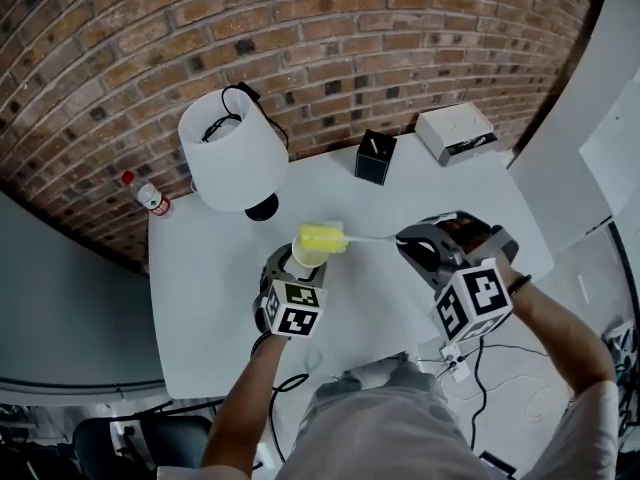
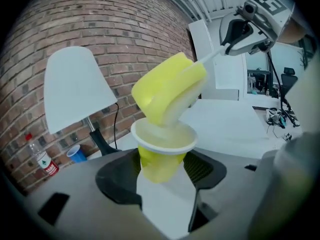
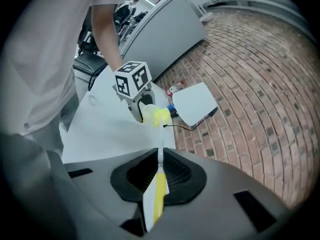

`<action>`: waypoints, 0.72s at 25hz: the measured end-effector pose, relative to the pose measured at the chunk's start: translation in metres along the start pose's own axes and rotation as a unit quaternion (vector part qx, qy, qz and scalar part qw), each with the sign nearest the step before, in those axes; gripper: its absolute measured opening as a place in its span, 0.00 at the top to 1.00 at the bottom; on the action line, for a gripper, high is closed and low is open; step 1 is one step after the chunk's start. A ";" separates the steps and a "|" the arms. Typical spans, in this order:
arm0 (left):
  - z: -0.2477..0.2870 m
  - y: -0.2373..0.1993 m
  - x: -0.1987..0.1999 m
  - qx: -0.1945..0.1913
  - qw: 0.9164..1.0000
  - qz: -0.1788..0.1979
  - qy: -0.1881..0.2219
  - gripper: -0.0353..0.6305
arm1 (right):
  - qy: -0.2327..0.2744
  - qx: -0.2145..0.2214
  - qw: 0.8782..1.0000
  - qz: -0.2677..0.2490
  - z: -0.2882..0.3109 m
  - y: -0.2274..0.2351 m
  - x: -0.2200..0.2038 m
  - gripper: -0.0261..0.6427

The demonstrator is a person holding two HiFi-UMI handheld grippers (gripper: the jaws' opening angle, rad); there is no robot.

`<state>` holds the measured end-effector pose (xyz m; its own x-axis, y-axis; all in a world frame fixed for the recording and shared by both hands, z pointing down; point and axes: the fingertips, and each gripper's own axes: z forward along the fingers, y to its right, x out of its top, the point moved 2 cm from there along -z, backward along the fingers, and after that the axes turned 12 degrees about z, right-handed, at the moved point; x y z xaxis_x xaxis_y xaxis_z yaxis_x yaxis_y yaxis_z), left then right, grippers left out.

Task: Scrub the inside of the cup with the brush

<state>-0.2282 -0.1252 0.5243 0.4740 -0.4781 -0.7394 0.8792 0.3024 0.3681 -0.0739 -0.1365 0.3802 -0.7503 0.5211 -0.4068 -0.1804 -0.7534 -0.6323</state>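
Left gripper (image 2: 162, 173): jaws wide, clamped on the lower wall of the small yellow cup (image 2: 161, 160), one pad on each side, below the white rim. The cup is held off the white table (image 1: 215, 308), in front of the lamp (image 1: 230, 148), with its mouth tipped up toward the other hand.

Right gripper (image 3: 159, 178): jaws nearly together, pinching the thin handle of the sponge brush (image 3: 158, 186) at its yellow end. The shaft runs straight out from the jaws. In the left gripper view the brush's yellow foam head sits at the cup's mouth, lower end dipped inside, most of it above the rim.

Handling, judged:
- Cup looks light and thin-walled, so it would likely buckle under a hard squeeze. The low grip on the body seems right and leaves the mouth free.
- Foam head is soft and should compress against the wall.
- The slim shaft may flex, and a hard push could tip the cup in the pads.
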 end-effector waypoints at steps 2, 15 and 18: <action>0.002 0.002 0.001 0.003 1.000 0.015 -0.010 0.53 | -0.004 0.001 0.999 -0.045 -0.001 0.003 -0.004 0.92; 0.020 0.026 0.051 0.038 0.992 0.109 -0.057 0.53 | -0.004 0.042 0.975 -0.219 -0.010 0.027 -0.041 0.92; 0.024 0.033 0.061 0.044 0.990 0.115 -0.061 0.53 | 0.004 0.042 0.974 -0.224 -0.011 0.030 -0.046 0.92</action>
<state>-0.1695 -0.1638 0.5049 0.6599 -0.5025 -0.5586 0.7454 0.3442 0.5709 -0.0380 -0.1786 0.3724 -0.5795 0.8080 -0.1066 -0.5408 -0.4791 -0.6914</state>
